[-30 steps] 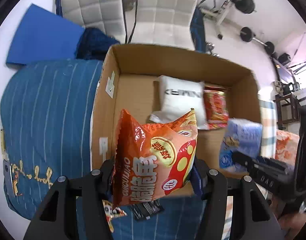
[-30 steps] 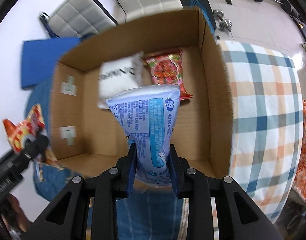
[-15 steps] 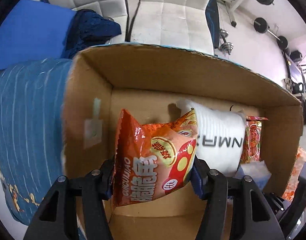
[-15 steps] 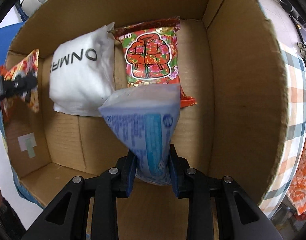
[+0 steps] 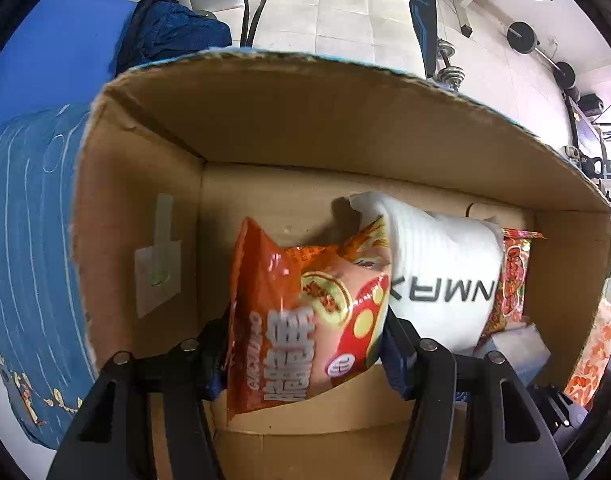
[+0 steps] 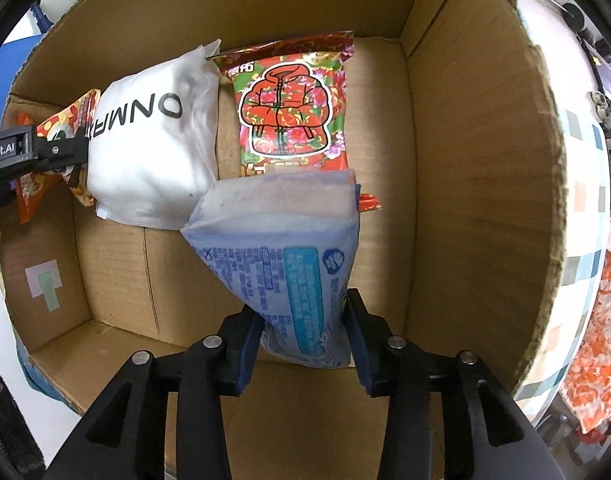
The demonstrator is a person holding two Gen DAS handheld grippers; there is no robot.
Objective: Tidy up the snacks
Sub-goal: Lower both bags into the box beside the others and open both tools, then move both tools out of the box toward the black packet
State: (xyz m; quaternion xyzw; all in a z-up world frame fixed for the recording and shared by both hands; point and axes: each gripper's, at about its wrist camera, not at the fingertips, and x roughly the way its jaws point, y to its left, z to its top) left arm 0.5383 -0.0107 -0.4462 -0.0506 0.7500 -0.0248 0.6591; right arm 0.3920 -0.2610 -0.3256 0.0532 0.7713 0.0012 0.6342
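**Both packets down inside the box, claws loosening**

Left wrist: left claw (image 5: 305, 344) points down into the cardboard box (image 5: 345, 120), still clamped on the orange snack bag (image 5: 297, 320), upright beside the white pouch (image 5: 437, 276).

Right wrist: right claw (image 6: 303, 340), jaws just opening, blue packet (image 6: 289, 272) between them, long axis upright, overlapping the red packet (image 6: 289, 108).

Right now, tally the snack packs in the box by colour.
Orange pack: 1
White pack: 1
Red floral pack: 1
Blue pack: 1
Total: 4, all within the box.
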